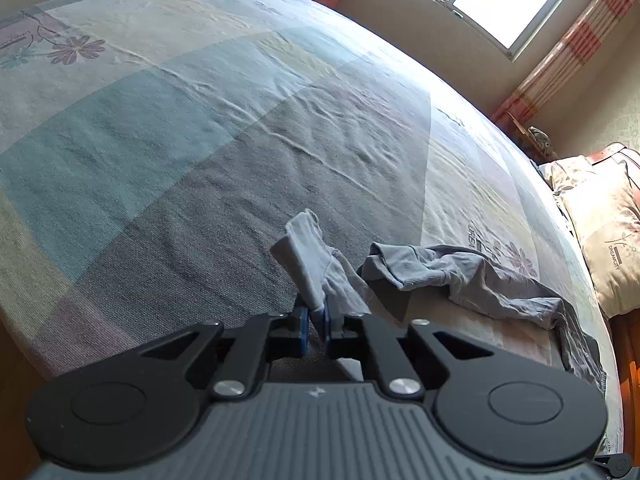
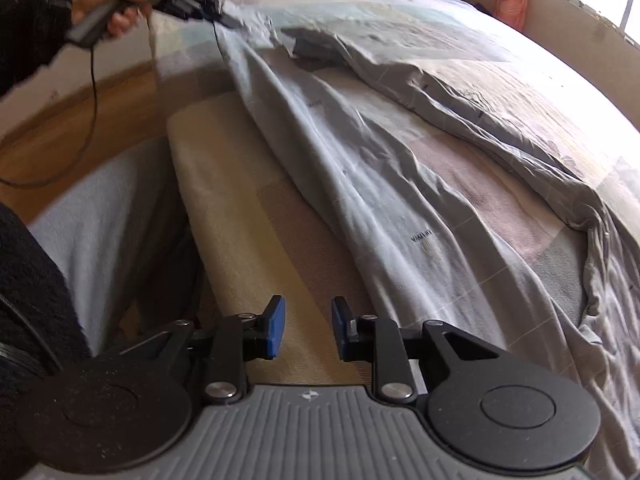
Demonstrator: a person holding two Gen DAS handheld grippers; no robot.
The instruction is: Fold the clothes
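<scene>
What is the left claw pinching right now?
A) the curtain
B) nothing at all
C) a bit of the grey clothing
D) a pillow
C. The left claw is shut on an end of the grey clothing, which sticks up between its blue pads, while the right claw hangs open over the bed with nothing in it.

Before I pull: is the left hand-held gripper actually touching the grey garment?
Touching. The left wrist view shows the left hand-held gripper shut on a corner of the grey garment, the cloth pinched between its blue pads.
</scene>
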